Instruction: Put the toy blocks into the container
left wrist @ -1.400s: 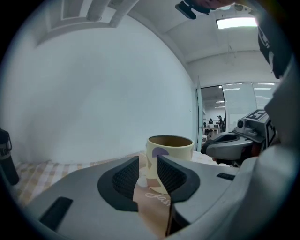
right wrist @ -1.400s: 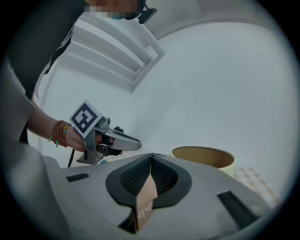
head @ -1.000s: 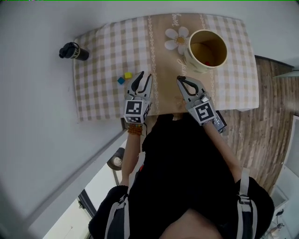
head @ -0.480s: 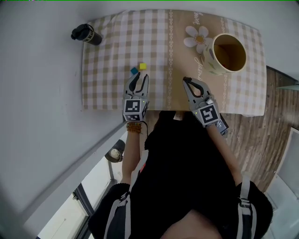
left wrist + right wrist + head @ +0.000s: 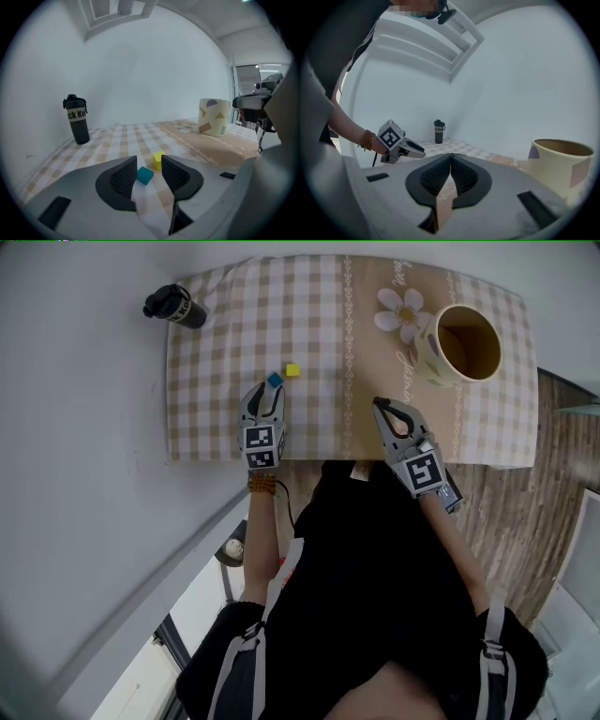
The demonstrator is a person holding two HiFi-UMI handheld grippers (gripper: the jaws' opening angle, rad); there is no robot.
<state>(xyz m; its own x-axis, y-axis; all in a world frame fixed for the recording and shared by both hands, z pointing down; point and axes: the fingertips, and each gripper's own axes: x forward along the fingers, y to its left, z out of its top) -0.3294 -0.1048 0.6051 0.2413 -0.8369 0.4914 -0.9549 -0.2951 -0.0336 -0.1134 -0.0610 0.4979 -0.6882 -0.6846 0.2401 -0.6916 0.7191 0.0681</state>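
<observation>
A small blue block (image 5: pixel 275 381) and a yellow block (image 5: pixel 292 370) lie side by side on the checked tablecloth (image 5: pixel 216 352). My left gripper (image 5: pixel 266 396) is right behind them. Its jaws are opening, and the blue block (image 5: pixel 145 175) lies at the mouth of the gap without touching either pad. The yellow block (image 5: pixel 158 160) sits just beyond it. The cream container (image 5: pixel 466 341), a tall patterned cup, stands at the far right of the table. My right gripper (image 5: pixel 382 408) hovers at the near table edge with its jaws shut and nothing in them; it appears as the right gripper (image 5: pixel 450 155) in its own view.
A black bottle (image 5: pixel 174 307) stands at the table's far left corner, seen upright as the bottle (image 5: pixel 76 119) in the left gripper view. A flower print (image 5: pixel 405 307) lies left of the cup (image 5: pixel 560 161). The table meets a white wall on the left; wooden floor (image 5: pixel 553 456) shows on the right.
My left gripper has moved forward up to the blue block and its jaws have spread wider. The right gripper has stayed shut near the table's front edge.
</observation>
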